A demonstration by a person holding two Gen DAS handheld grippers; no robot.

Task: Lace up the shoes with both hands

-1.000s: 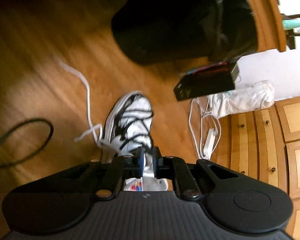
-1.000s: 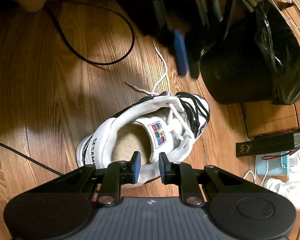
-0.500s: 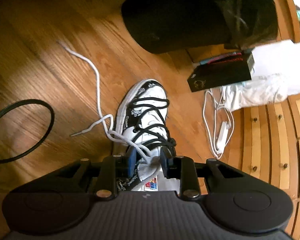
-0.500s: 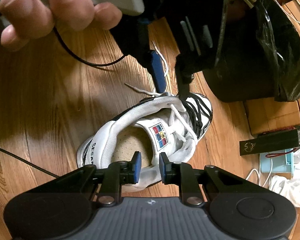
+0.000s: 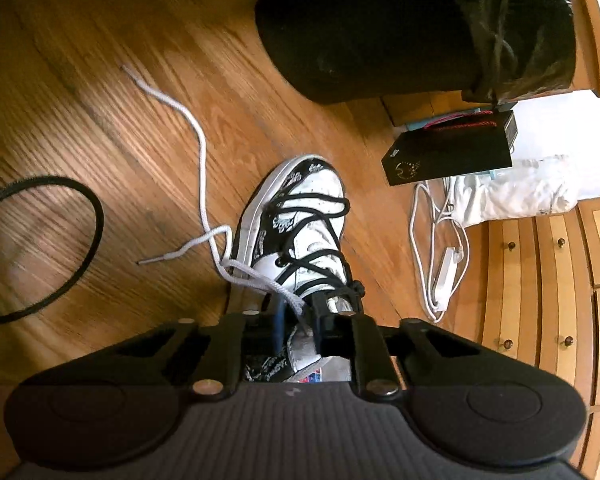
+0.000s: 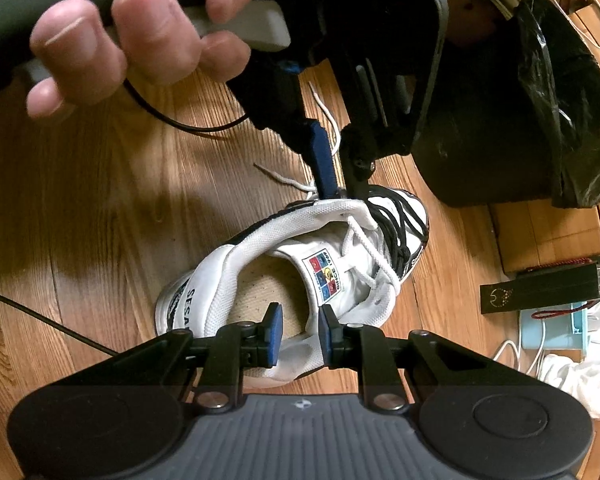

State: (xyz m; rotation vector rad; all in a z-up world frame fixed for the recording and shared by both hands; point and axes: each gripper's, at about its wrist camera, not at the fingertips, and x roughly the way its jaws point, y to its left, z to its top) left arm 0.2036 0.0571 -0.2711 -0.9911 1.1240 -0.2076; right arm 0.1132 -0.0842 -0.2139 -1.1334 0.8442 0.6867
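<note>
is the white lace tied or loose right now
Loose. The white lace trails untied across the wood floor beside the sneaker, both ends free; the left gripper is closing its jaws on it near the collar.

1. Wooden floor (image 5: 112, 128) carries everything.
2. A black-and-white sneaker (image 5: 304, 220) lies mid-floor.
3. A black cable (image 5: 72, 200) loops left.
4. A black bin (image 5: 372, 32) stands far right.
5. A white charger cable (image 5: 440, 272) lies right.

Black bin (image 5: 380, 28) crowds toe; left floor (image 5: 80, 92) free.

left tongs (image 6: 340, 184) closing at sneaker (image 6: 300, 276) collar.
</note>
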